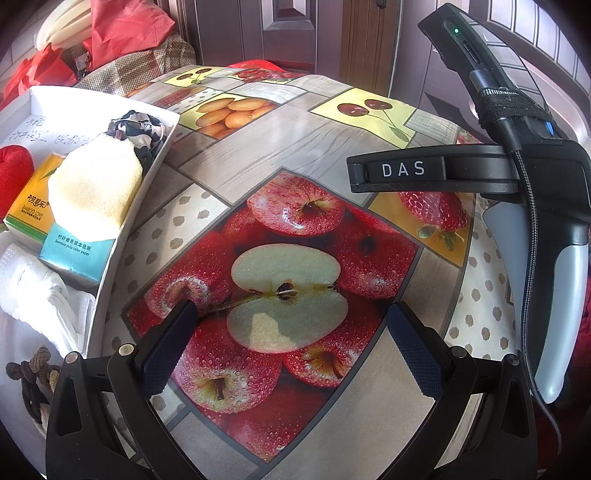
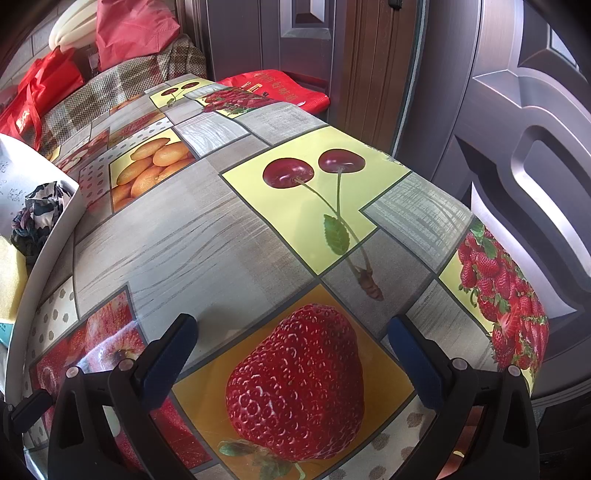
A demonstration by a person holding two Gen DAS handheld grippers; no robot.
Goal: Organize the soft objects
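Observation:
A white box [image 1: 122,236] at the left holds soft things: a yellow sponge [image 1: 94,184], a black-and-white cloth [image 1: 138,127], a red plush item [image 1: 13,177], tissue packs [image 1: 74,251], a white towel [image 1: 40,295] and a brown rope [image 1: 31,380]. My left gripper [image 1: 290,332] is open and empty over the apple print of the tablecloth. My right gripper [image 2: 291,339] is open and empty over the strawberry print; its body [image 1: 517,173] shows at the right of the left wrist view. The box [image 2: 55,236], the cloth [image 2: 40,214] and the sponge [image 2: 9,277] also show at the right wrist view's left edge.
The table carries a fruit-print cloth [image 1: 288,147]. Behind it lie red bags [image 2: 40,88], a checked cushion [image 2: 122,85] and white rings [image 1: 62,22]. A dark panelled door [image 2: 517,147] stands close to the table's right edge.

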